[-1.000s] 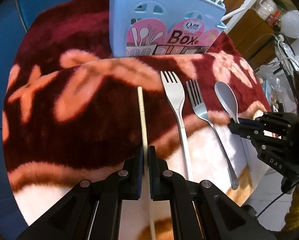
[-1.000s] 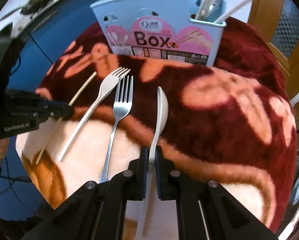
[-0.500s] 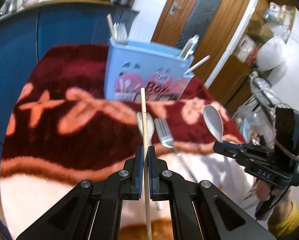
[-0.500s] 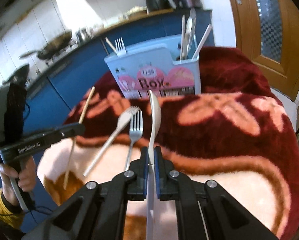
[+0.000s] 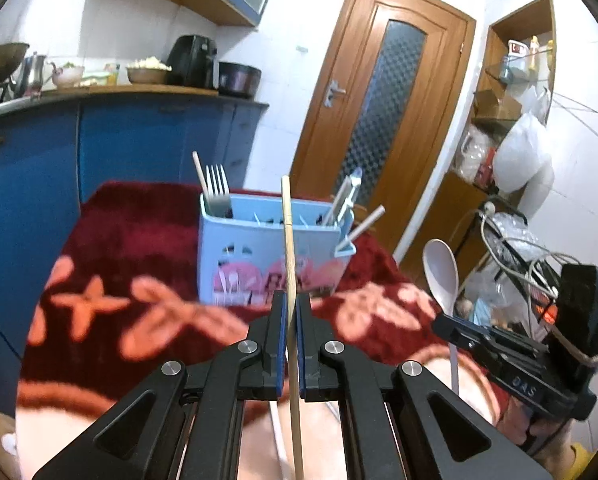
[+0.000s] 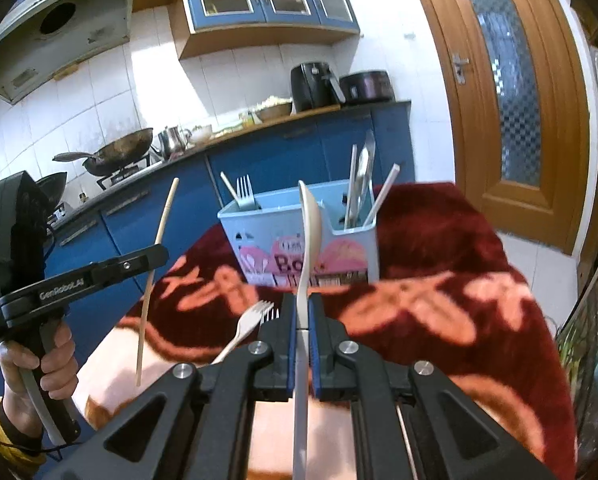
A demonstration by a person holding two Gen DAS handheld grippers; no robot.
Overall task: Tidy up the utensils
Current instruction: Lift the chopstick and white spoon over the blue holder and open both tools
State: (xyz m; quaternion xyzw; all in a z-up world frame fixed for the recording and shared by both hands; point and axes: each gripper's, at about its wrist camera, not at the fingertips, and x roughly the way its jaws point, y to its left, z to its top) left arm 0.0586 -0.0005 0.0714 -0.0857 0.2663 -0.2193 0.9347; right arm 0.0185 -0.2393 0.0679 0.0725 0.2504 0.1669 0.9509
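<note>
Gripping a chopstick (image 5: 287, 240) in the left gripper (image 5: 290, 312), a spoon (image 6: 310, 224) in the right gripper (image 6: 303, 312), near the far blue box (image 6: 299, 240).

Wrist views, both facing holder (image 5: 273, 256)

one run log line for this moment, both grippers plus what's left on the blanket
left gripper: shut on chopstick | right gripper: shut on spoon | blanket: two forks | target: blue utensil box
</note>
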